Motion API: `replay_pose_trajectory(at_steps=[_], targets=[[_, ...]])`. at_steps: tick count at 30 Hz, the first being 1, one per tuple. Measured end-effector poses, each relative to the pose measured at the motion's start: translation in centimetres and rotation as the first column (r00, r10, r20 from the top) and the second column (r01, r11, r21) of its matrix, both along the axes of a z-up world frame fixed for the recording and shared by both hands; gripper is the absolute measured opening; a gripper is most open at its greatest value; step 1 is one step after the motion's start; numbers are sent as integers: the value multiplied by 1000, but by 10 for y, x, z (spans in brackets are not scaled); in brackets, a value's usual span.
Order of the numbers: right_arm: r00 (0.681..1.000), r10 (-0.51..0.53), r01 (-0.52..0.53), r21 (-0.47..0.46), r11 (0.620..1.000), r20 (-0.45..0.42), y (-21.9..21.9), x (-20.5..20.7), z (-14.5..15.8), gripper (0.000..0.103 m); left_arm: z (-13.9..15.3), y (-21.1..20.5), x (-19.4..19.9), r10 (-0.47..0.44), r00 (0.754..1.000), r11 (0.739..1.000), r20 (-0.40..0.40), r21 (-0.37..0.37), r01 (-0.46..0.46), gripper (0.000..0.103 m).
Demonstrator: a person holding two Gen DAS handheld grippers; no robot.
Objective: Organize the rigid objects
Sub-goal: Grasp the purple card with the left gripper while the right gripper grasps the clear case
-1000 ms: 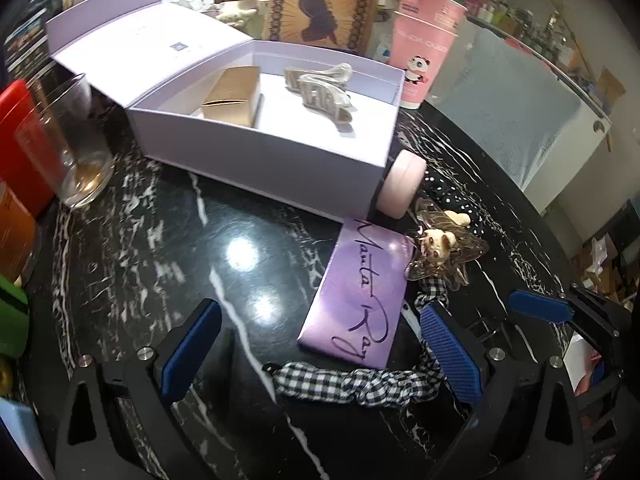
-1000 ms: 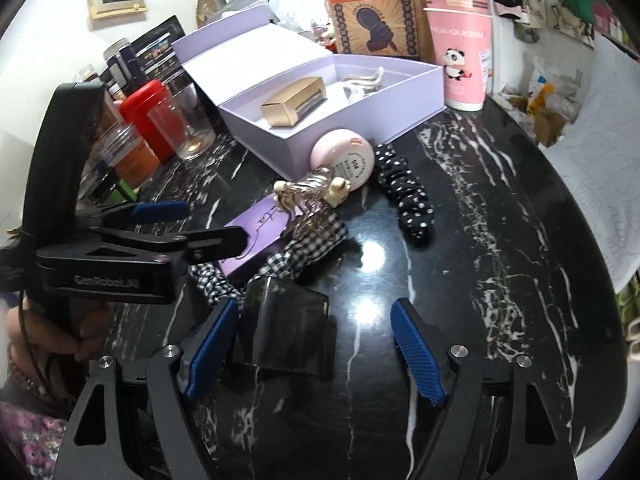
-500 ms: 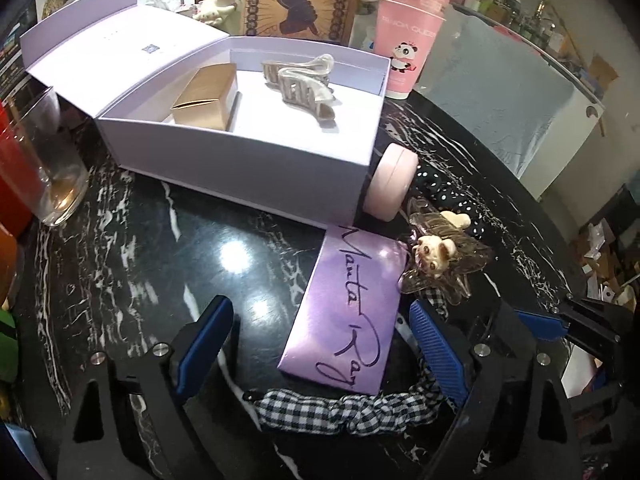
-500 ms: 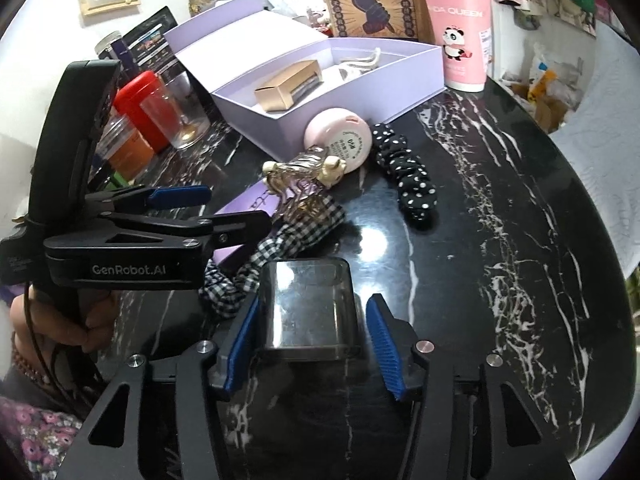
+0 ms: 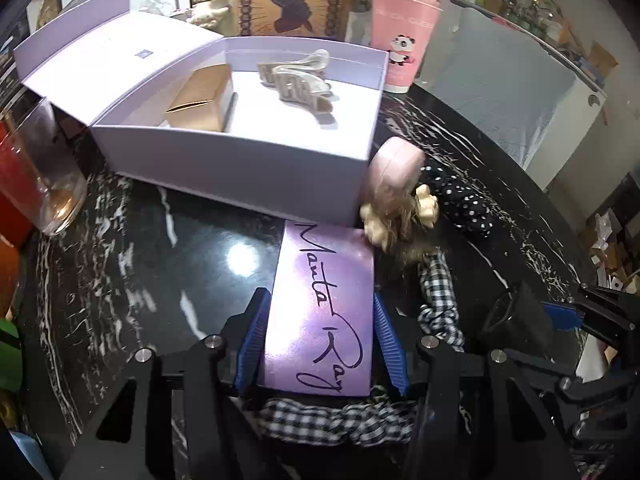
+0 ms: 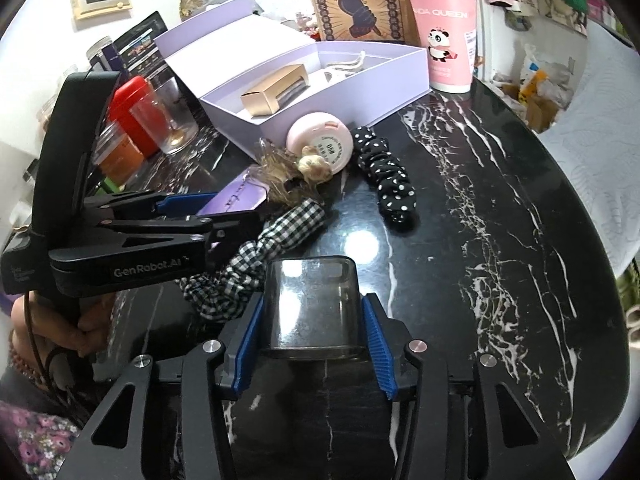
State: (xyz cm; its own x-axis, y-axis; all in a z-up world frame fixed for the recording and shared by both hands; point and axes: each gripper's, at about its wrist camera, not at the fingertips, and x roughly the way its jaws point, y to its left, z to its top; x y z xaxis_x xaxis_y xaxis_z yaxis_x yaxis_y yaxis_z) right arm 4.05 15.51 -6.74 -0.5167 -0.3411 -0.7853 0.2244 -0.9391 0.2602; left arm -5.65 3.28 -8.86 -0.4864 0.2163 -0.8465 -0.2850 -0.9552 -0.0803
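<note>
My left gripper (image 5: 320, 336) is shut on a flat purple box with black script (image 5: 324, 304), lifted slightly over a checked scrunchie (image 5: 344, 420). My right gripper (image 6: 312, 332) is shut on a smoky clear square case (image 6: 312, 304) above the black marble table (image 6: 500, 240). An open lilac box (image 5: 240, 168) holds a gold box (image 5: 200, 100) and a cream hair claw (image 5: 300, 84); it also shows in the right wrist view (image 6: 320, 92). A pink round compact (image 6: 320, 144), a bear hair clip (image 6: 296, 172) and a dotted scrunchie (image 6: 388, 184) lie in front of it.
A glass (image 5: 44, 172) and a red jar (image 6: 132, 116) stand at the left. Pink panda cups (image 6: 444, 40) and an orange snack bag (image 6: 352, 0) stand behind the lilac box. The left gripper's body (image 6: 120, 240) reaches across the right view's left side.
Both grippers closed: the left on the purple box, the right on the smoky case. The left moved forward towards the lilac box, and the bear clip shifted towards the compact.
</note>
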Motion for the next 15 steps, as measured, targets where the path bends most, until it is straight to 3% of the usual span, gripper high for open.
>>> replay_pose_trajectory(at_steps=[15], targets=[[999, -8, 13, 111, 994, -46, -8, -2, -1, 50, 2, -38, 5, 96, 995, 995, 12, -8, -96, 51]])
